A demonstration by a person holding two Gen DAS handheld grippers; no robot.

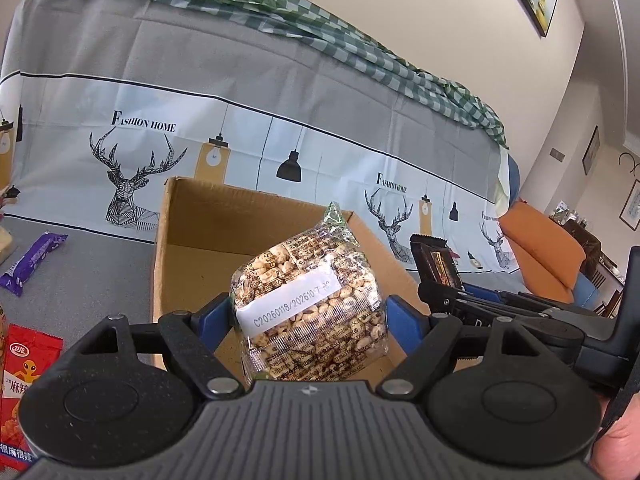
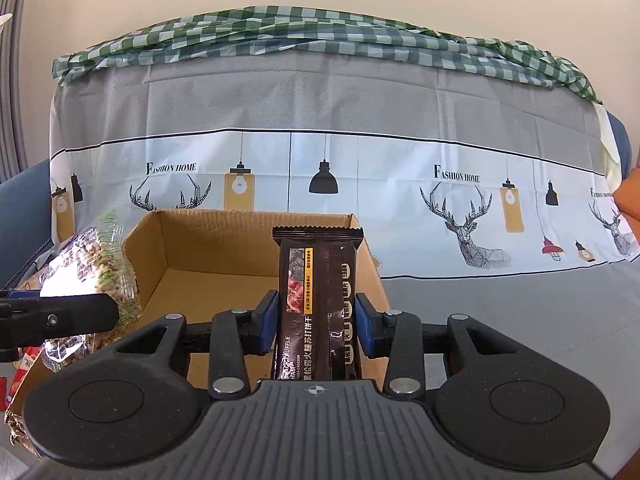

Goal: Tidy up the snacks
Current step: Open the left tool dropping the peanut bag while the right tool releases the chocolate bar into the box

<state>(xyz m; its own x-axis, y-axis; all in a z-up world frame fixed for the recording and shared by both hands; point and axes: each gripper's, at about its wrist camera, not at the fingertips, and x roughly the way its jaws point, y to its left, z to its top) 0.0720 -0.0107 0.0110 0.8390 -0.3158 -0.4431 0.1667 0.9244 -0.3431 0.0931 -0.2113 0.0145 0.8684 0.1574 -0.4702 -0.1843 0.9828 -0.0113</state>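
A grey cloth printed with deer heads and hanging lamps covers the surface and climbs over the backing behind it, with a green checked cloth (image 2: 320, 36) bunched along the top of both views. My left gripper (image 1: 308, 316) is clamped on a clear bag of puffed grain snack (image 1: 308, 308), held at the centre of its frame over the near edge of the open cardboard box (image 1: 224, 224). My right gripper (image 2: 316, 324) is clamped on a dark soda cracker packet (image 2: 318, 304), upright at the centre of its frame, in front of the same box (image 2: 224, 240). As I judge it, the risk is the two tools meeting over the one opening, since each shows at the edge of the other's view. The grain bag is slick and bulging, so it could slip or burst if squeezed harder. The tall packet could catch the box rim and topple outside. The near box wall is hidden behind both tools, so I cannot tell how close either snack sits to it. At the left edge of the left view, a purple wrapper (image 1: 34, 260) and a red chilli snack packet (image 1: 24, 392) lie loose, the red one cut off
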